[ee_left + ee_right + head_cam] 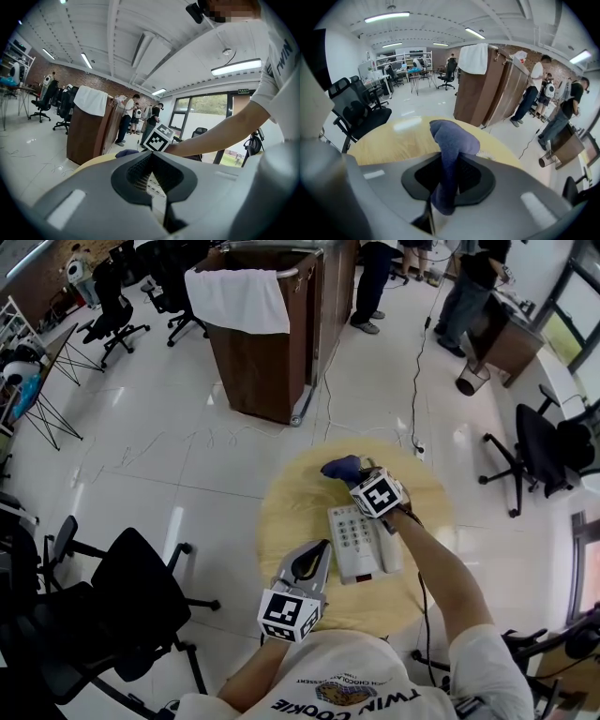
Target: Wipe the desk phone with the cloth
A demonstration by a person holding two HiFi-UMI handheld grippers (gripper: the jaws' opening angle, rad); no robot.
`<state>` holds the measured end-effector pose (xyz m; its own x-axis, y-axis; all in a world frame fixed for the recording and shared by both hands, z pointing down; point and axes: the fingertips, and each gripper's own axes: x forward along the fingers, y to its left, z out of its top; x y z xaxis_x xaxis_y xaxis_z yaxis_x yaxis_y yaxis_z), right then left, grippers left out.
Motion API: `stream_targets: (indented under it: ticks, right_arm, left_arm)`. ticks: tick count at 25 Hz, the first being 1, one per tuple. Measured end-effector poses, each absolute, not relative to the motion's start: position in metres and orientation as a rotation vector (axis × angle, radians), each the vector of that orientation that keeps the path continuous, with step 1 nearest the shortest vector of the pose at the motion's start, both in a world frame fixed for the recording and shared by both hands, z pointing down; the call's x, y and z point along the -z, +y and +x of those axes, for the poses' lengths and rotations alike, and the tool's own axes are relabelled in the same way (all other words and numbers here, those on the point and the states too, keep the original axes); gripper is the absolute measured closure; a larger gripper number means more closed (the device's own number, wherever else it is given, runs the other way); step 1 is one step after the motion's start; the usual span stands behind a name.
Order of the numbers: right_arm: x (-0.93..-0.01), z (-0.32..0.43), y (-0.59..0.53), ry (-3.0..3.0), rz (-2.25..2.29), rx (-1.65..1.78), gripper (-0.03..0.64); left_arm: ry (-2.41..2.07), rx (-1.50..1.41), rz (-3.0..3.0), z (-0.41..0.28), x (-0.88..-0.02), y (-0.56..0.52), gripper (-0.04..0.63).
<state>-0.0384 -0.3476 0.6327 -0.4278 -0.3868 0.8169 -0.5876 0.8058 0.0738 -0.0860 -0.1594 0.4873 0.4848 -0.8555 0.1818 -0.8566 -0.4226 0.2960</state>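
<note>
A white desk phone (357, 542) lies on the round wooden table (292, 517), its handset along its right side. My right gripper (359, 476) hovers just beyond the phone's far end, shut on a dark blue cloth (341, 467); in the right gripper view the cloth (451, 154) is pinched between the jaws and bulges out past them. My left gripper (317, 557) sits at the table's near edge, left of the phone, its jaws closed together with nothing in them. In the left gripper view the phone's keypad (156, 187) shows just past the closed jaws.
A brown wooden cabinet (267, 329) draped with a white towel (239, 298) stands beyond the table. Black office chairs (131, 596) sit to the left and another chair (544, 451) to the right. People stand at the far end of the room. A cable (420, 362) runs across the floor.
</note>
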Motion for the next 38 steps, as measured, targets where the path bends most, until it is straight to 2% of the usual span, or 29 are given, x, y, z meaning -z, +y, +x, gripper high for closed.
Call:
stream_targets:
  ticks: [9, 15, 26, 38]
  right_arm:
    - [-0.630, -0.104, -0.316, -2.157, 0.593, -0.320, 0.552]
    - [-0.620, -0.111, -0.304, -2.208, 0.621, -0.321, 0.552]
    - [-0.507, -0.055, -0.244, -2.522, 0.850, -0.366, 0.552]
    - [-0.442, 0.029, -0.129, -2.697, 0.954, -0.270, 0.552]
  left_arm:
    - [-1.474, 0.000, 2.365, -0.092, -0.489, -0.154, 0.603]
    - [-1.491, 0.008, 2.355, -0.094, -0.486, -0.149, 0.603]
    - [-1.529, 0.046, 2.385, -0.075, -0.465, -0.144, 0.603]
    - [-1.570, 0.079, 2.397, -0.021, -0.441, -0.090, 0.603]
